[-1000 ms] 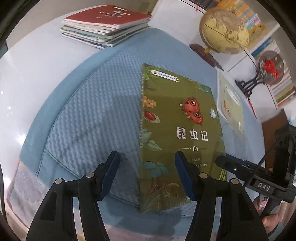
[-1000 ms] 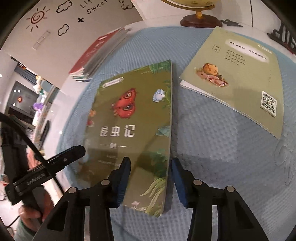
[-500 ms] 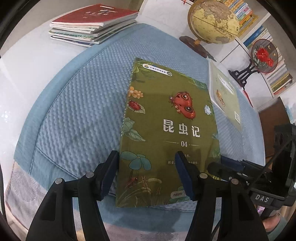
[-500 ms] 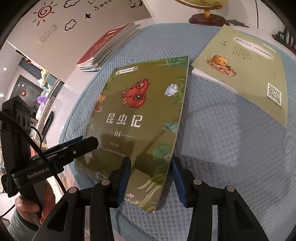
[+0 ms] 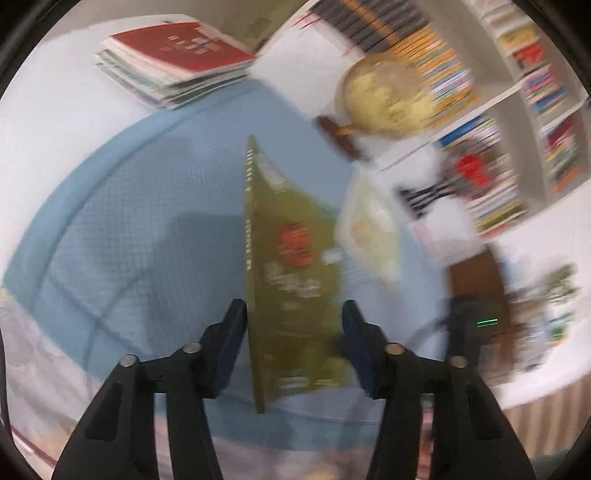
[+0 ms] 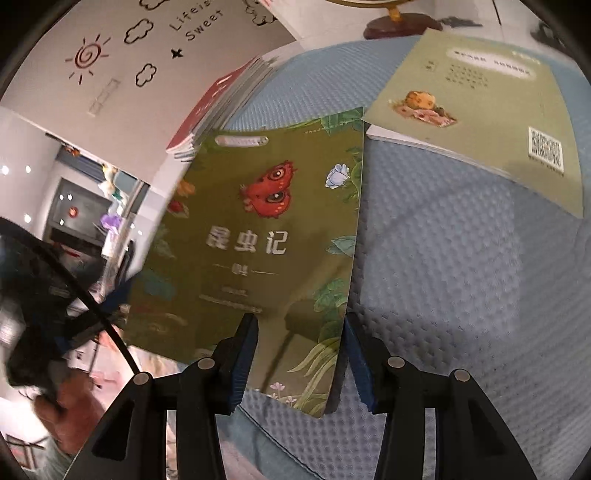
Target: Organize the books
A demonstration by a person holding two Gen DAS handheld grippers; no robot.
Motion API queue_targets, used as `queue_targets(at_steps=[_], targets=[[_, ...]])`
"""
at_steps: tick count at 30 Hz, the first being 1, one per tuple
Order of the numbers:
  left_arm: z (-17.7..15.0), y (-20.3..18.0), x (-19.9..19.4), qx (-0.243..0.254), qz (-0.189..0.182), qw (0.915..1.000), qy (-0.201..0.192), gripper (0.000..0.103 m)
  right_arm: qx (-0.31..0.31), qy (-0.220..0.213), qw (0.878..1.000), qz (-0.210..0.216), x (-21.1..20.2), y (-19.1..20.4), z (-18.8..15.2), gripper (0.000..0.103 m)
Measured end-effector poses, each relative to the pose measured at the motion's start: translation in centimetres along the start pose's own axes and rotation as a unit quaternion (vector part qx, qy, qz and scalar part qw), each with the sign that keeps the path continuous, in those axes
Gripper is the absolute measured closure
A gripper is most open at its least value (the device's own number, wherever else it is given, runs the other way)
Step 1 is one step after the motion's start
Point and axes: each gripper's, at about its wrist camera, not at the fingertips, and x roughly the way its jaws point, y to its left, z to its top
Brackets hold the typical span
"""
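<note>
Fingers of the left gripper [image 5: 293,332] have just been closing, and the lower end of the olive-green paperback book [image 5: 295,280] stands between them, tilted up on its spine edge. The view is smeared, so I cannot tell whether the blue pads press on it.

The right gripper [image 6: 301,347] has its jaws apart around the same book's near right corner, with neither pad plainly biting. From there the cover reads "昆虫记" and "04" under a red butterfly. The book's left side is raised off the quilted light-blue cloth [image 6: 443,277], and there a person's hand [image 6: 70,413] holds the other tool.

Beyond its far right corner lies a pale green softcover book [image 6: 480,92], back up, with a QR code. A stack of thin books with a red cover on top [image 5: 177,51] sits off the cloth, and a yellowed globe on a wooden base [image 5: 384,96] stands farther right. A wall decal [image 6: 192,22] says "Life is Sweet".
</note>
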Motion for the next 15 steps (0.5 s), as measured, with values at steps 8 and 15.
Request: queue_targets(at_steps=[8,15], targets=[[-1.1,0.9,4.0,-0.048,-0.025,0.9979,0.036,0.09,-0.001,0.0,1.0,0.0,0.2,0.4,-0.3,0.055],[0.6,1.7,3.3,-0.164,-0.16,0.9719,0.054,0.091,0.119,0.051,0.985,0.113,-0.6,-3.3,0.2,0.037]])
